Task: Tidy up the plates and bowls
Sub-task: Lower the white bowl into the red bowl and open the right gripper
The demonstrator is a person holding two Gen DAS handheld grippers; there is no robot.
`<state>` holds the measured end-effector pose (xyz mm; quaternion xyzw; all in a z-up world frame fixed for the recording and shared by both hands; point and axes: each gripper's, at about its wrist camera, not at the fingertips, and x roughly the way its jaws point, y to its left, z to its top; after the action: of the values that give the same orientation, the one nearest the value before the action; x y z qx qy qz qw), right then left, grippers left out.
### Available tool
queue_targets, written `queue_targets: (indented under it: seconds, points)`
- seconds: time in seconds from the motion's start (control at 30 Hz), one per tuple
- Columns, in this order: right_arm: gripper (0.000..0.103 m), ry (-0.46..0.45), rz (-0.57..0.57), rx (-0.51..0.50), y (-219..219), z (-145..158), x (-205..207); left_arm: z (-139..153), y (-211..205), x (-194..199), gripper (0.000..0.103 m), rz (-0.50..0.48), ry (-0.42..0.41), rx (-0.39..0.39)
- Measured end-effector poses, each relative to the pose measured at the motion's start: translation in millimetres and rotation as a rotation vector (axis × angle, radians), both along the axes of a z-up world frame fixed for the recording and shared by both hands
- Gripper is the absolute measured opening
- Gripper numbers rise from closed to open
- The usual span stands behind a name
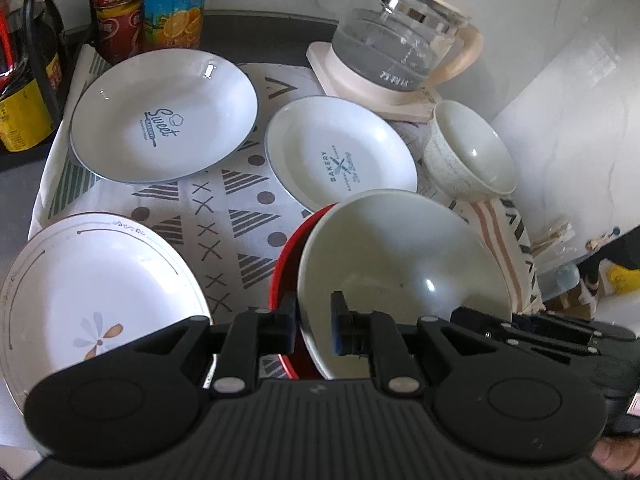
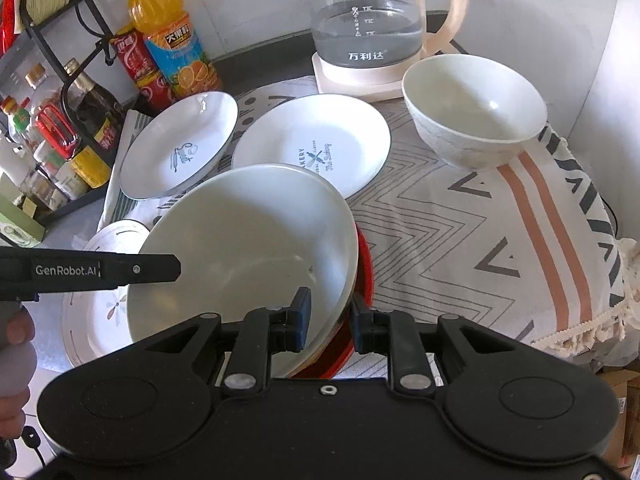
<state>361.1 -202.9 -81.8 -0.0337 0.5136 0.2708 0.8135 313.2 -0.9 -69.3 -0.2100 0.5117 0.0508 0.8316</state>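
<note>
Left wrist view: your left gripper [image 1: 314, 322] clamps the white bowl [image 1: 400, 272] rim, nested in the red bowl [image 1: 286, 264] (both tilted). Your right gripper [image 2: 330, 320] clamps the opposite rim, so 2 grips share the load.

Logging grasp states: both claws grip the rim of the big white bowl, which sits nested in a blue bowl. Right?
Not quite: the outer bowl is red, not blue, as the right wrist view shows. Both the left claw and right claw do straddle the big white bowl's rim.
</note>
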Motion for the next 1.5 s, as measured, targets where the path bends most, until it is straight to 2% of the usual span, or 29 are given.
queue_targets:
  seconds: [0.17,0.43,0.5,0.57,0.67,0.7,0.73,0.8,0.83,0.9,1.0,1.23,1.5]
  points:
    - [0.024,0.012,0.007,0.011,-1,-3,2,-2,-1,2,0.016,-0.003,0.016,0.030]
    - [0.028,0.017,0.012,0.039,-4,-3,3,0,4,8,0.019,0.017,0.056,0.000]
    - [0.030,0.020,0.002,0.064,-7,-3,3,4,1,9,0.032,0.000,0.048,0.040]
    - [0.030,0.017,-0.001,0.065,-8,-3,3,6,0,9,0.036,-0.014,0.029,0.053]
    - [0.032,0.019,-0.004,0.072,-10,0,2,8,-1,11,0.037,-0.017,0.031,0.060]
    - [0.039,0.012,-0.006,0.075,-11,2,1,9,-1,11,0.037,-0.019,0.025,0.060]
    - [0.051,-0.005,-0.013,0.082,-14,7,0,12,-1,12,0.037,-0.021,0.017,0.061]
    - [0.059,-0.036,-0.029,0.102,-21,14,-1,16,-2,13,0.046,-0.019,0.000,0.065]
    - [0.059,-0.044,-0.036,0.111,-25,17,0,18,-2,14,0.049,-0.015,-0.007,0.072]
    - [0.059,-0.056,-0.064,0.122,-32,21,4,22,-4,16,0.061,-0.011,-0.020,0.094]
    - [0.059,-0.073,-0.120,0.131,-44,23,9,24,-5,21,0.067,-0.002,-0.032,0.105]
    - [0.066,-0.111,-0.232,0.122,-67,22,18,29,-15,37,0.070,-0.030,-0.066,0.103]
    - [0.067,-0.136,-0.342,0.120,-88,22,32,29,-38,64,0.071,-0.092,-0.114,0.090]
